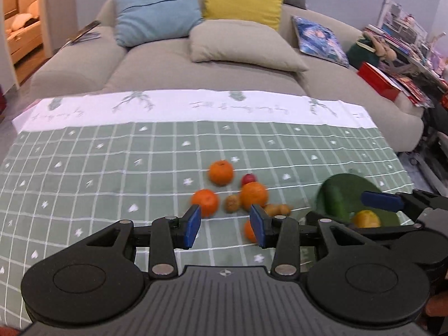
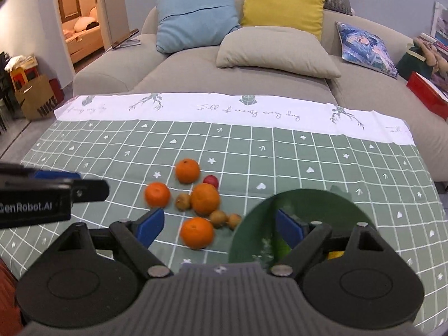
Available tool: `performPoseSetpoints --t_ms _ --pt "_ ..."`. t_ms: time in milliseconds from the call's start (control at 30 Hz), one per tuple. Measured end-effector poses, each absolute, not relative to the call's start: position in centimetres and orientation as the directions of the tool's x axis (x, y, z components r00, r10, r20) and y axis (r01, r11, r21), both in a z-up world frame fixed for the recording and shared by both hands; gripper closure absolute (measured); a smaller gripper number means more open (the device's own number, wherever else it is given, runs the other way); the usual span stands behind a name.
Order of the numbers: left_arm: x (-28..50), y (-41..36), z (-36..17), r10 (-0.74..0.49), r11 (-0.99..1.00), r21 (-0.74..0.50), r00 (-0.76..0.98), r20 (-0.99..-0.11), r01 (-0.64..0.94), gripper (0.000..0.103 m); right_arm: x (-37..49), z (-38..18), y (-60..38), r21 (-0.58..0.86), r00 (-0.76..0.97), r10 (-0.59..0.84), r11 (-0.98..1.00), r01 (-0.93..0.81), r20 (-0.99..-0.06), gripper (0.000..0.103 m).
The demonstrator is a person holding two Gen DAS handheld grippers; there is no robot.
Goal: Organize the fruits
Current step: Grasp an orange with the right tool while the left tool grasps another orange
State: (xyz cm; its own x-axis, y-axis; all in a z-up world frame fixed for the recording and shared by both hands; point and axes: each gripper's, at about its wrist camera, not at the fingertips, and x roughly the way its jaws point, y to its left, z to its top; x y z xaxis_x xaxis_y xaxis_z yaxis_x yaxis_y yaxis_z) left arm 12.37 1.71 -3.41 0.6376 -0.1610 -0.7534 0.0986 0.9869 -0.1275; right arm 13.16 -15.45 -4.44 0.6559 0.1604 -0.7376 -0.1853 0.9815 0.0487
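Several oranges (image 2: pixel 205 198) lie in a cluster on the green checked cloth (image 2: pixel 308 151), with a small red fruit (image 2: pixel 210 181) and three small brown fruits (image 2: pixel 218 218) among them. A green plate (image 2: pixel 308 204) sits to their right and holds an orange (image 1: pixel 366 219) and a green fruit (image 1: pixel 336 204). My left gripper (image 1: pixel 225 225) is open and empty just before the cluster; an orange (image 1: pixel 249 231) shows behind its right finger. My right gripper (image 2: pixel 221 225) is open and empty, with its right finger over the plate and an orange (image 2: pixel 196 232) between the fingers.
A beige sofa (image 2: pixel 252 78) with blue (image 2: pixel 196 16), yellow (image 2: pixel 282 2) and beige (image 2: pixel 274 53) cushions stands behind the table. A red box (image 1: pixel 378 81) and clutter sit at the right. A paper bag (image 2: pixel 39 98) stands at the left on the floor.
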Motion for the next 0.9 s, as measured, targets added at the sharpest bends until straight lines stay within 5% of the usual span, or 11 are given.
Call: performPoseSetpoints --t_ms 200,900 --pt "11.7 3.6 -5.2 -0.143 0.989 -0.127 0.635 -0.759 0.071 0.055 12.3 -5.6 -13.4 0.034 0.673 0.166 0.978 -0.204 -0.721 0.018" --pt "14.7 5.0 -9.4 -0.206 0.978 -0.192 0.575 -0.792 0.085 0.055 14.9 -9.9 -10.7 -0.035 0.61 0.192 0.94 -0.339 -0.769 0.055"
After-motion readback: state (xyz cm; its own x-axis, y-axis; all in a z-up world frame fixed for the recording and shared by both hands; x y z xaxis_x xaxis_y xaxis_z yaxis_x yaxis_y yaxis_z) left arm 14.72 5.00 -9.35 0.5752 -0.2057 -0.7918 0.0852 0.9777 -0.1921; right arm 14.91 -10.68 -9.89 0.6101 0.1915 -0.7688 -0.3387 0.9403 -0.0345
